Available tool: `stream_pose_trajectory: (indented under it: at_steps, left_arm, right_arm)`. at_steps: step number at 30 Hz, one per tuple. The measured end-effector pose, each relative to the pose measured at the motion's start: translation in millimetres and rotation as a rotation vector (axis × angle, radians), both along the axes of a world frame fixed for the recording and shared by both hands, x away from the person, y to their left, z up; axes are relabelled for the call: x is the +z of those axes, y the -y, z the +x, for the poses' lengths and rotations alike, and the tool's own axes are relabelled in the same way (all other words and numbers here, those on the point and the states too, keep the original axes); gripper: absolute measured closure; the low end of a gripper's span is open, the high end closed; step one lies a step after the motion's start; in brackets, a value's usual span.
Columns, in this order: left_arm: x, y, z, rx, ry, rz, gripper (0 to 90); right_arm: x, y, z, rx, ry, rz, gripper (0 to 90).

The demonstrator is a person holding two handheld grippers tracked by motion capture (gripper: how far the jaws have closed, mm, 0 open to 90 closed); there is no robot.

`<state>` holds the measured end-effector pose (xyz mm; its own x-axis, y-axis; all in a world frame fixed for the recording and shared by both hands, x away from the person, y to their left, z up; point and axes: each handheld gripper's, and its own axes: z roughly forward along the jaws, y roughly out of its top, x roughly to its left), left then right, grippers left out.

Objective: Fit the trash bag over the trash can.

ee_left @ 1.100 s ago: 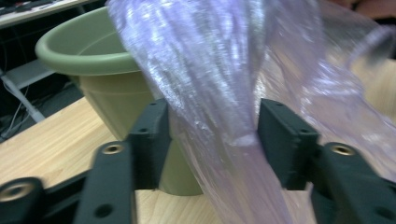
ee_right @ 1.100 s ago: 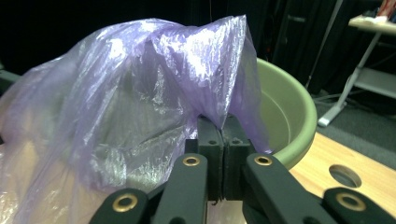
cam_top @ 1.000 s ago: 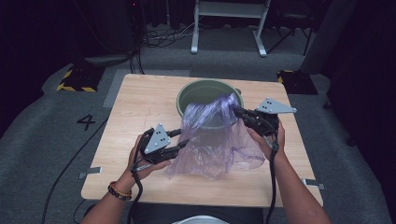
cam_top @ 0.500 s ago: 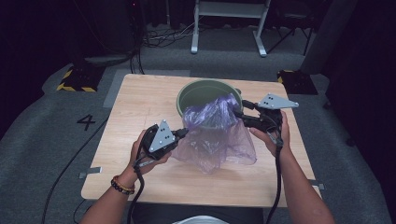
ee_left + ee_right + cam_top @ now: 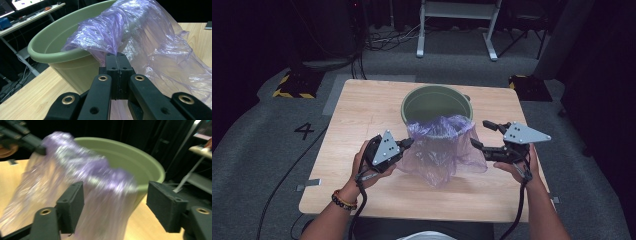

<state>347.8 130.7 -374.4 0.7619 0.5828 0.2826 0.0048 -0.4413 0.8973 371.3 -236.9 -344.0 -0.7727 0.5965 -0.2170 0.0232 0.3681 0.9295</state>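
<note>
Now, my left tongs [image 5: 117, 65]: clamped on purple plastic bag [image 5: 439, 150] at green bucket [image 5: 436, 102] rim.
My right tongs [image 5: 481, 134]: jaws wide apart, holding nothing, just beside bag.

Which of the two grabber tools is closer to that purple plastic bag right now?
Left. The left gripper is shut on the purple bag, pinching its edge beside the green bucket. The right gripper is open just off the bag's other side, holding nothing.

Light wood table [image 5: 362, 120]: green bucket [image 5: 434, 102] at far middle, purple bag [image 5: 439, 155] spilling onto tabletop.
</note>
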Motion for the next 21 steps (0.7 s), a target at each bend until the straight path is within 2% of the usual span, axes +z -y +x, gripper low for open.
stream_pose_trajectory:
  at_steps: [1,2,3,4,5,6,8,9,11,12,13,14,15,17,18,19,20,21]
  left_arm:
    - [-0.1,0.5,0.3,0.0,0.0,0.004,89.9]
    - [-0.1,0.5,0.3,0.0,0.0,0.004,89.9]
    - [-0.4,1.4,0.8,0.0,-0.001,0.006,89.9]
    - [-0.4,1.4,0.8,0.0,-0.001,0.006,89.9]
    - [-0.6,2.1,1.0,-0.001,-0.002,0.004,89.9]
    - [-0.6,2.1,1.0,-0.001,-0.002,0.004,89.9]
    - [-0.7,2.5,1.6,-0.001,0.0,0.006,89.9]
    - [-0.7,2.8,2.3,0.001,-0.006,0.003,89.9]
    - [-0.2,3.0,3.0,0.005,-0.003,0.003,89.8]
    - [-0.2,3.0,3.0,0.005,-0.003,0.003,89.8]
    - [0.2,2.7,3.4,0.012,0.002,0.002,89.6]
    - [0.2,2.7,3.4,0.012,0.002,0.002,89.5]
    - [1.0,1.0,4.1,0.016,0.004,-0.001,89.3]
    - [2.3,-1.0,5.1,0.018,0.004,-0.005,88.5]
    - [2.3,-1.0,5.1,0.018,0.004,-0.005,88.4]
    - [3.0,-1.9,5.6,0.018,0.003,-0.011,88.5]
    - [4.0,-3.1,6.1,0.017,0.001,-0.013,88.5]
    - [4.7,-4.0,6.5,0.015,0.0,-0.014,89.0]
  right_arm:
    - [-7.0,6.0,-2.6,0.029,-0.055,0.033,29.4]
    - [-7.0,6.0,-2.6,0.029,-0.055,0.033,29.4]
    - [-14.0,9.0,-4.9,0.078,-0.094,0.041,28.0]
    - [-14.0,9.0,-4.9,0.078,-0.094,0.041,28.0]
    - [-22.4,8.7,-7.5,0.117,-0.131,0.038,27.6]
    - [-22.4,8.7,-7.5,0.117,-0.131,0.038,27.6]
    - [-36.0,5.7,-7.3,0.118,-0.171,0.01,29.1]
    - [-39.9,4.7,-5.9,0.108,-0.184,0.007,33.8]
    - [-46.2,2.3,-4.2,0.084,-0.183,-0.017,50.0]
    - [-46.2,2.3,-4.2,0.084,-0.183,-0.017,50.0]
    - [-49.7,-0.1,-3.5,0.078,-0.154,-0.045,62.6]
    - [-49.7,-0.1,-3.5,0.078,-0.154,-0.045,62.6]
    - [-50.3,-0.8,-4.1,0.081,-0.126,-0.039,74.6]
    - [-47.5,0.4,-5.3,0.086,-0.09,-0.011,83.2]
    - [-47.5,0.4,-5.3,0.086,-0.09,-0.011,83.2]
    - [-42.4,3.1,-6.9,0.082,-0.058,0.019,87.6]
    - [-42.4,3.1,-6.9,0.082,-0.058,0.019,87.6]
    - [-37.0,7.3,-7.5,0.061,-0.045,0.05,76.0]
